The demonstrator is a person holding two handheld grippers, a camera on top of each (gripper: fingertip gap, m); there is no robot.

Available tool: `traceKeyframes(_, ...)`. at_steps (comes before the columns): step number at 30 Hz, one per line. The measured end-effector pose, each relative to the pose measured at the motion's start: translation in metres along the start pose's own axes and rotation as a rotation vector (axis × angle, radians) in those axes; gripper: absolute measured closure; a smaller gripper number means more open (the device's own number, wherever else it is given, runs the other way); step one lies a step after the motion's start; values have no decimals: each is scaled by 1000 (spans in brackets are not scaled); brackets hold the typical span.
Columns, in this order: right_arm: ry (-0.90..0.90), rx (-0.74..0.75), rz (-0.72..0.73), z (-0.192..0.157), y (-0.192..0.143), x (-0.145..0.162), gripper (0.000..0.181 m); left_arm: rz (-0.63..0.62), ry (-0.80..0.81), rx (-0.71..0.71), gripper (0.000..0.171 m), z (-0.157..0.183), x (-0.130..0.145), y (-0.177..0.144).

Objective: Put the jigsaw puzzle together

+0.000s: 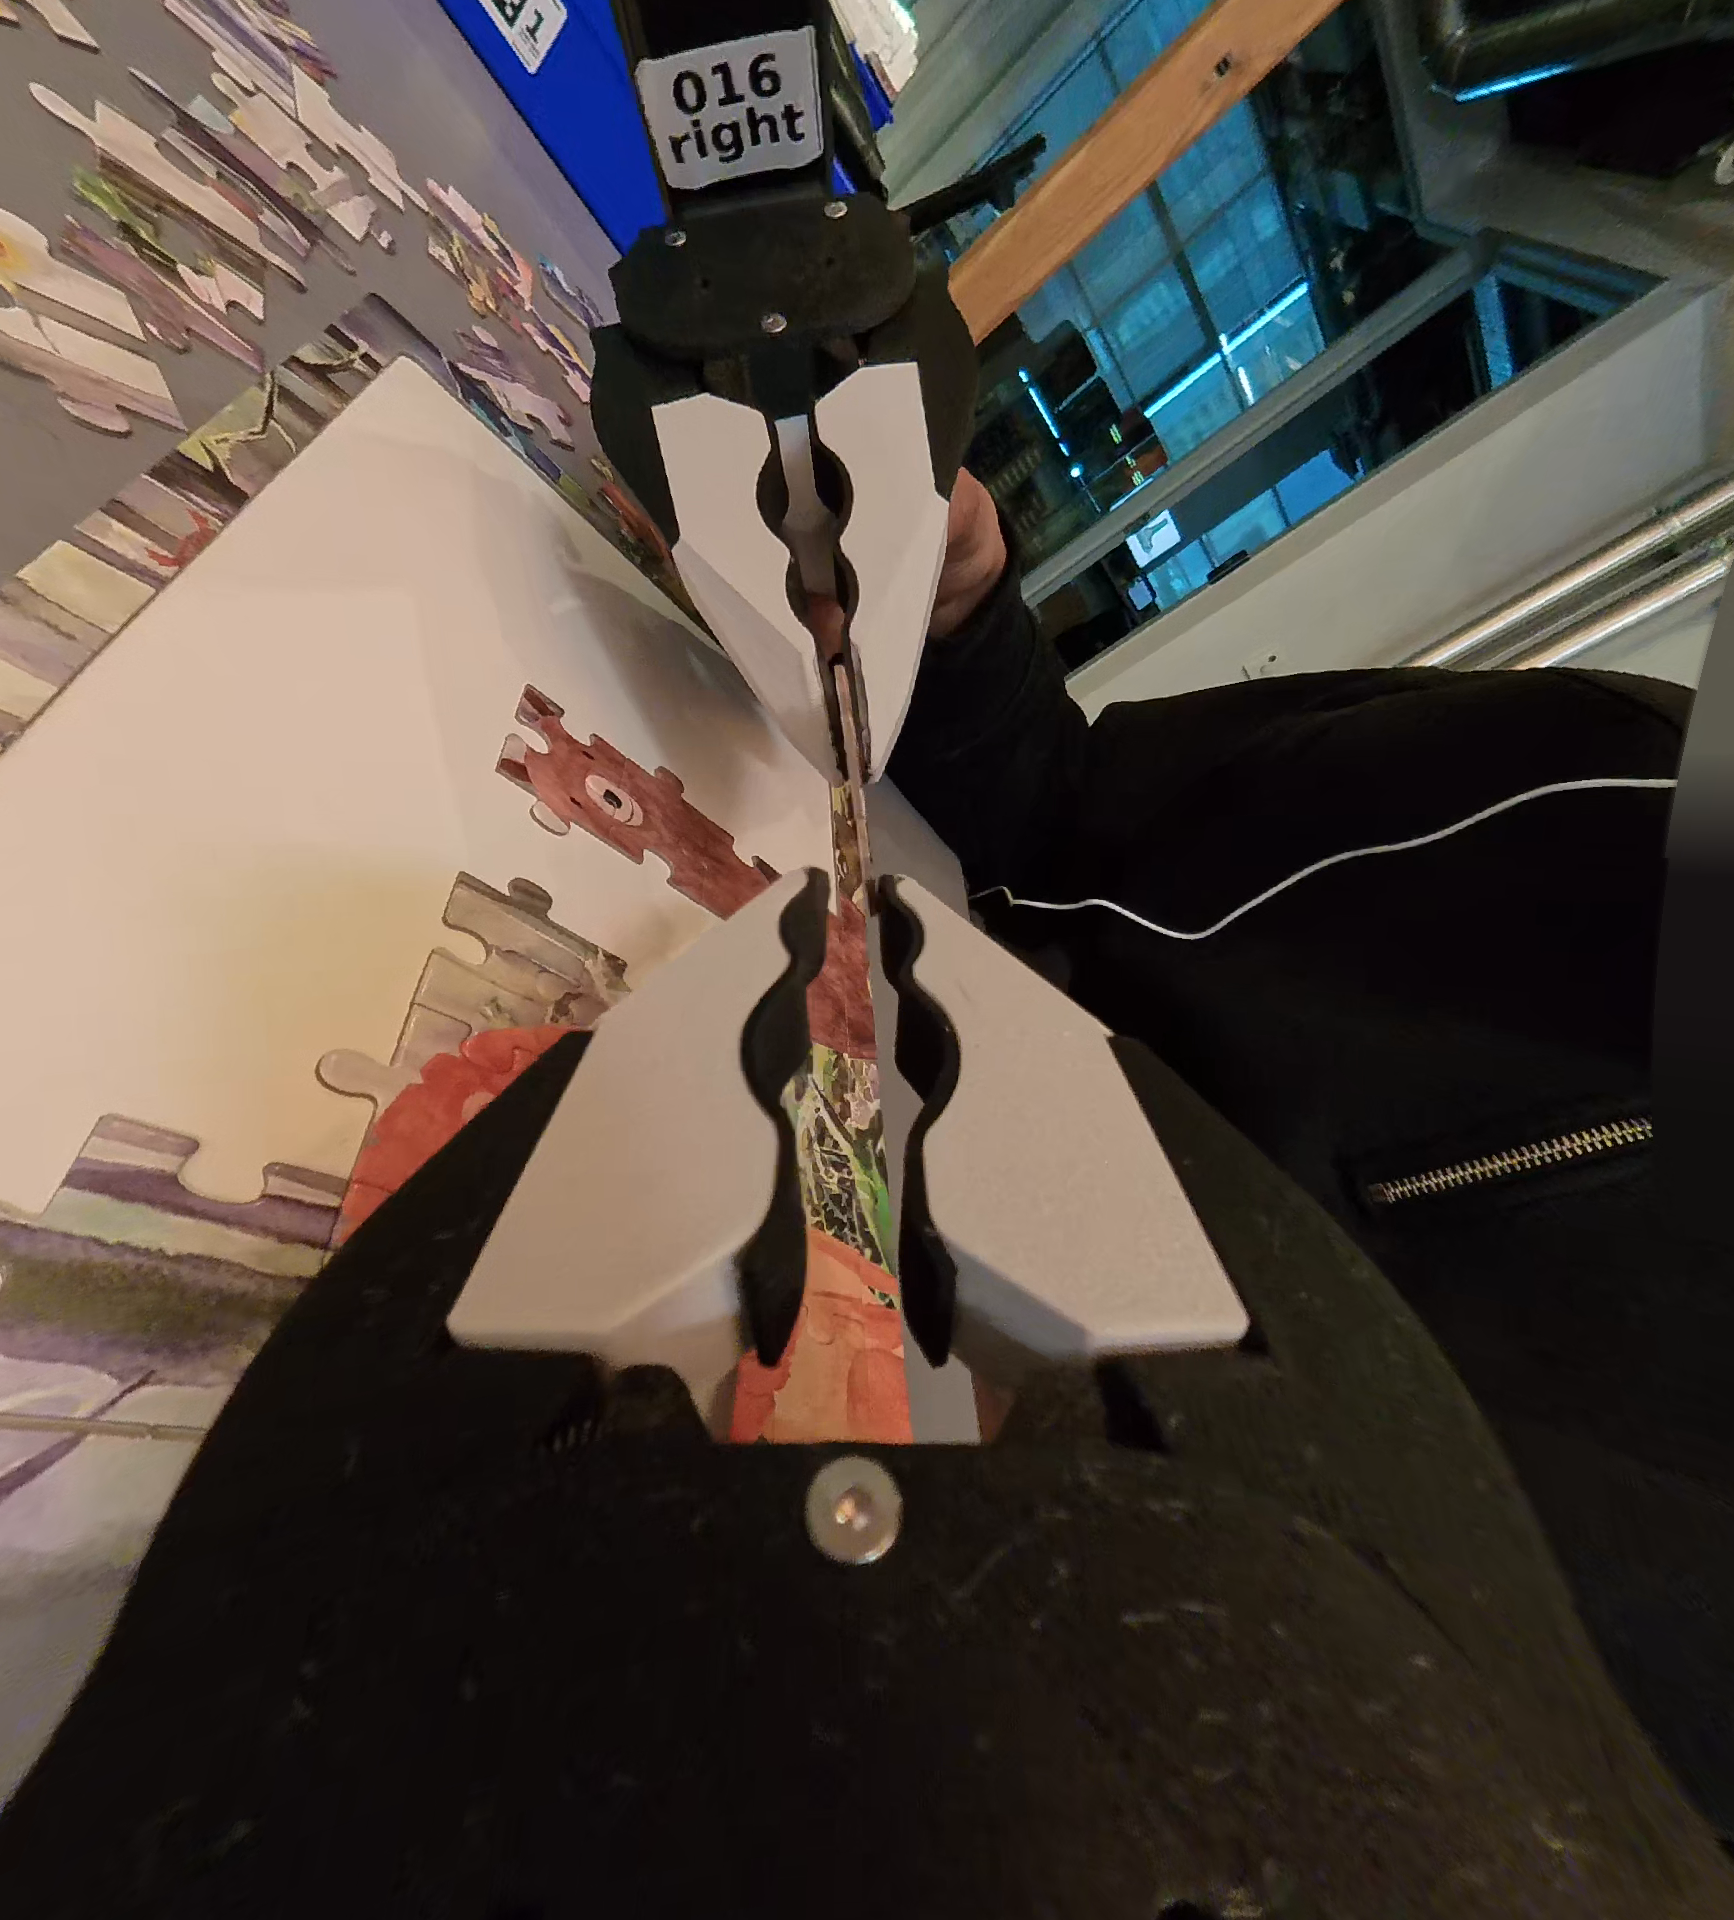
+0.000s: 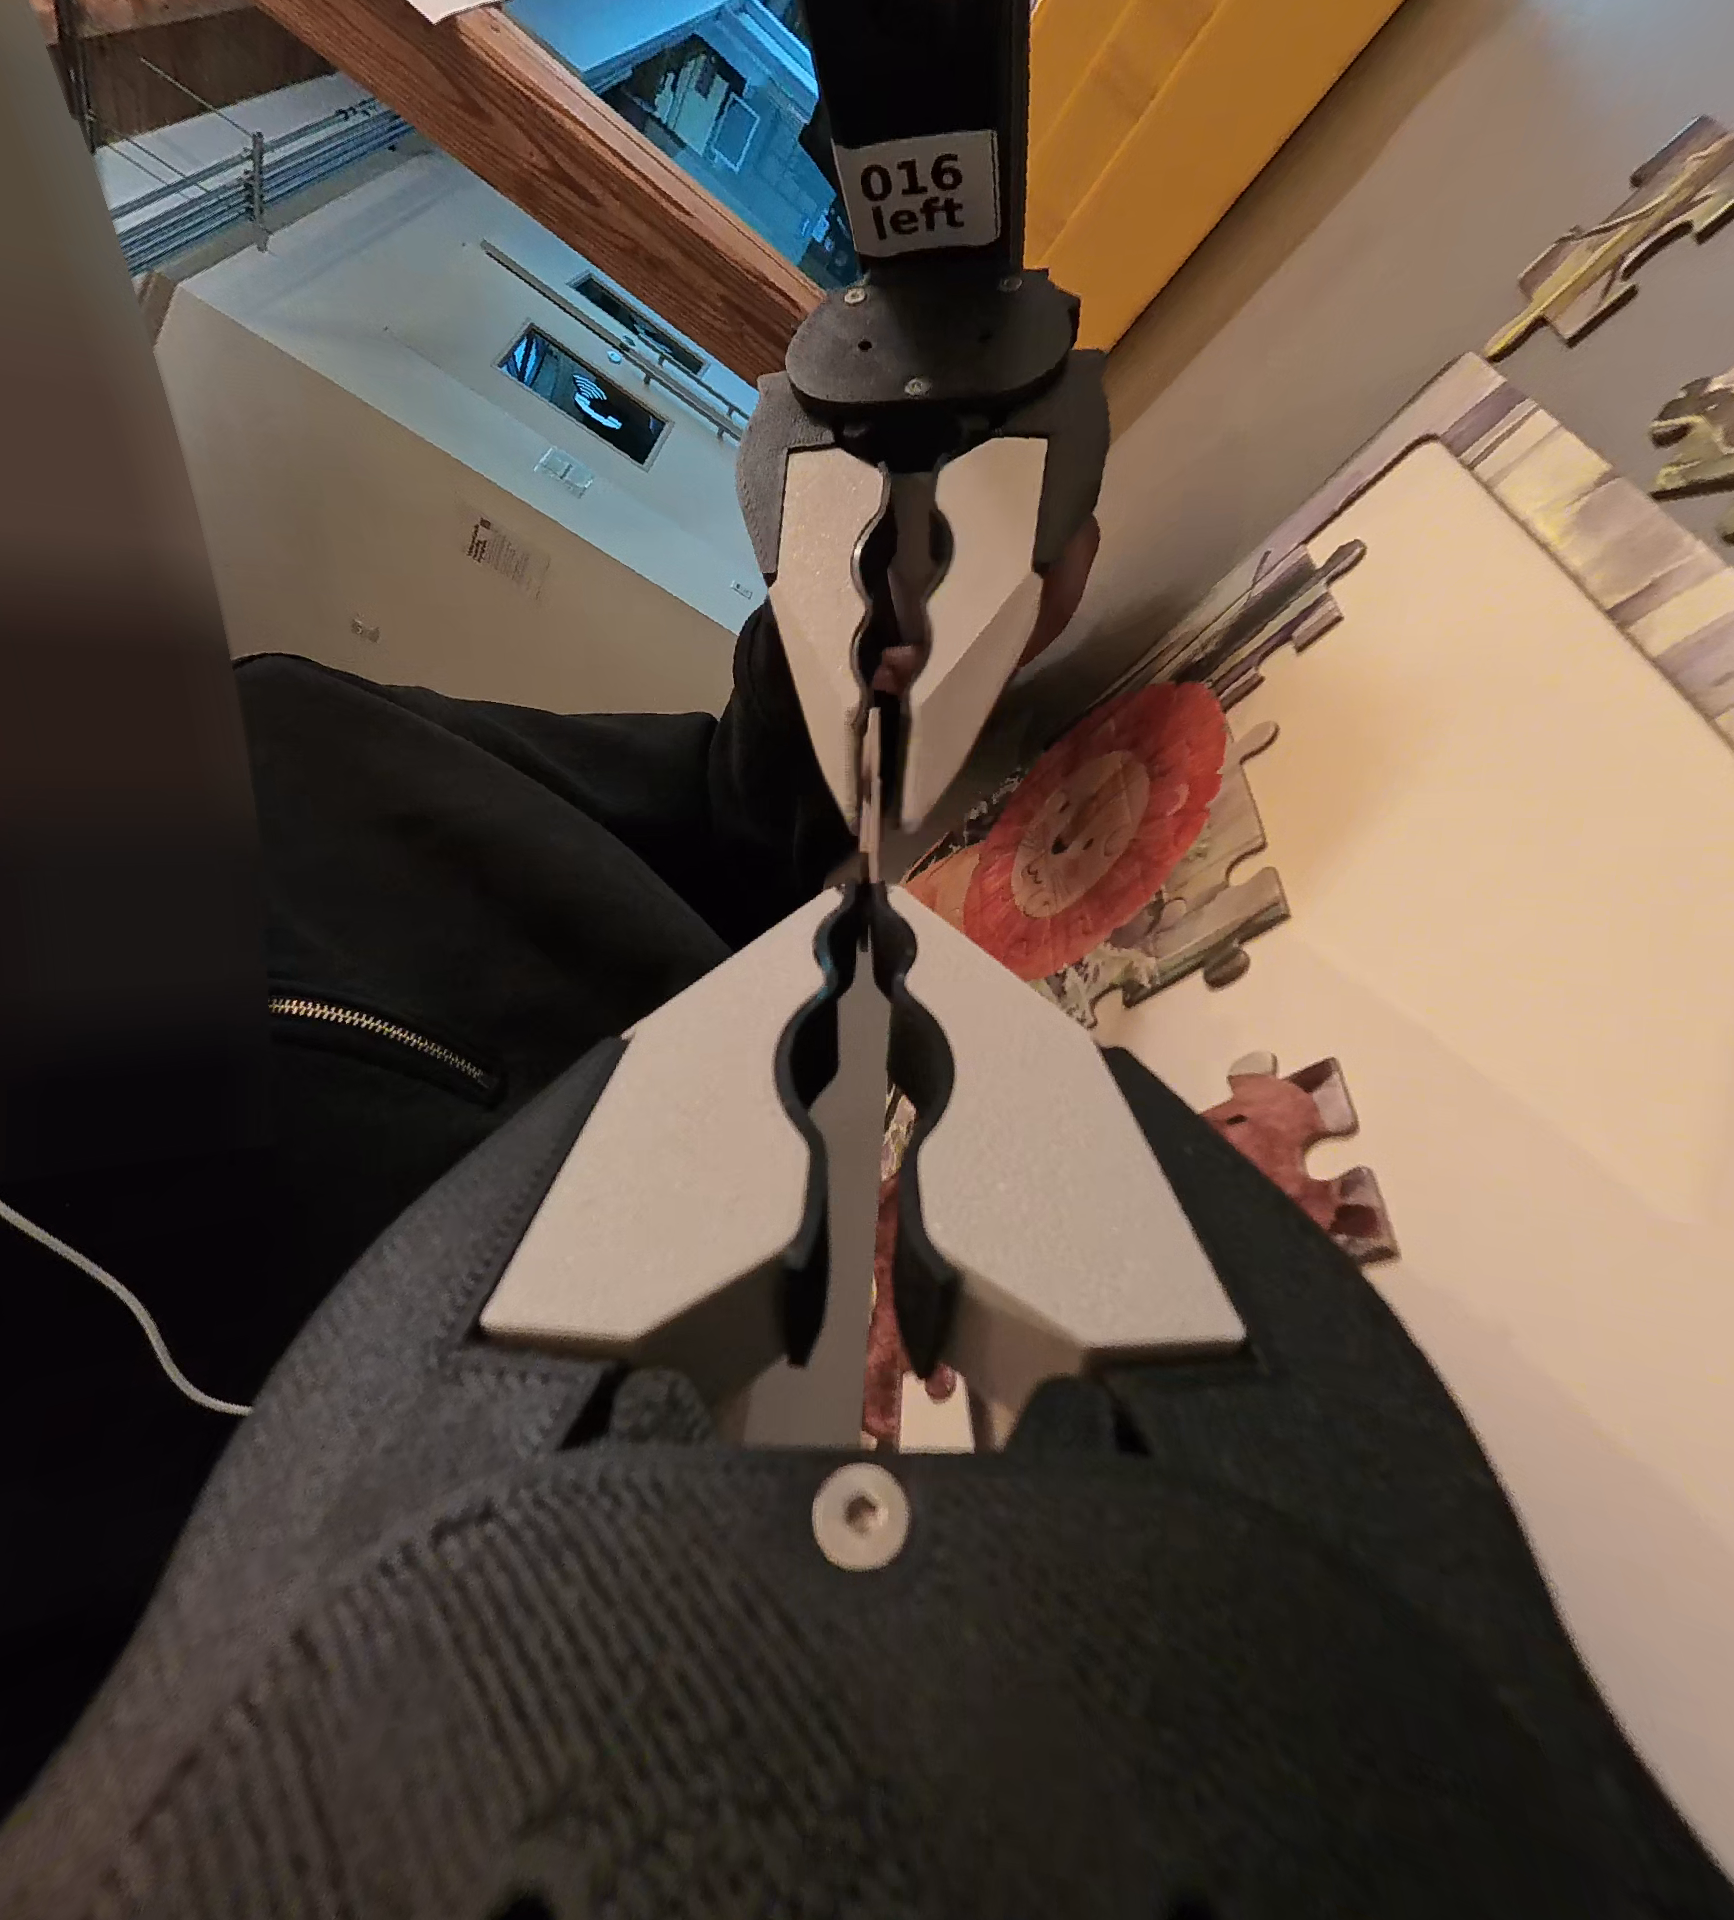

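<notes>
A puzzle piece (image 1: 850, 831), seen edge-on and hard to make out, is hanging between the left gripper (image 1: 850, 883) and right gripper (image 1: 850, 774), both pinching it above the tray (image 1: 219, 779) holding lion pieces (image 2: 1102, 831).

wrist cams face-to-face, close, both show board (image 1: 219, 790)

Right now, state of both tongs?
Left tongs: shut on a puzzle piece, held edge-on.
Right tongs: shut on the same puzzle piece, opposite end.
</notes>
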State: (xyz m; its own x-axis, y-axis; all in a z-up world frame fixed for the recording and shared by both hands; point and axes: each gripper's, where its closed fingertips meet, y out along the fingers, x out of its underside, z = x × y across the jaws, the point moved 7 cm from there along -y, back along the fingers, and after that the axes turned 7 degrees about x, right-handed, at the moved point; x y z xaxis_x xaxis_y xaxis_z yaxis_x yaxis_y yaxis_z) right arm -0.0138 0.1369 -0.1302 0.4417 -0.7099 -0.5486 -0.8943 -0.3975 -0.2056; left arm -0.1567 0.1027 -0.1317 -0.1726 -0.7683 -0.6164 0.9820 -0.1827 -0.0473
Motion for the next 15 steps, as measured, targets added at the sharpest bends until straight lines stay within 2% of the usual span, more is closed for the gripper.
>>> traceKeyframes(2,5,-8,2,0,0,0,181,4,4,10,171,1,-1,-1)
traceKeyframes(15,12,-8,-65,1,7,7,181,51,8,-10,171,0,-5,-9)
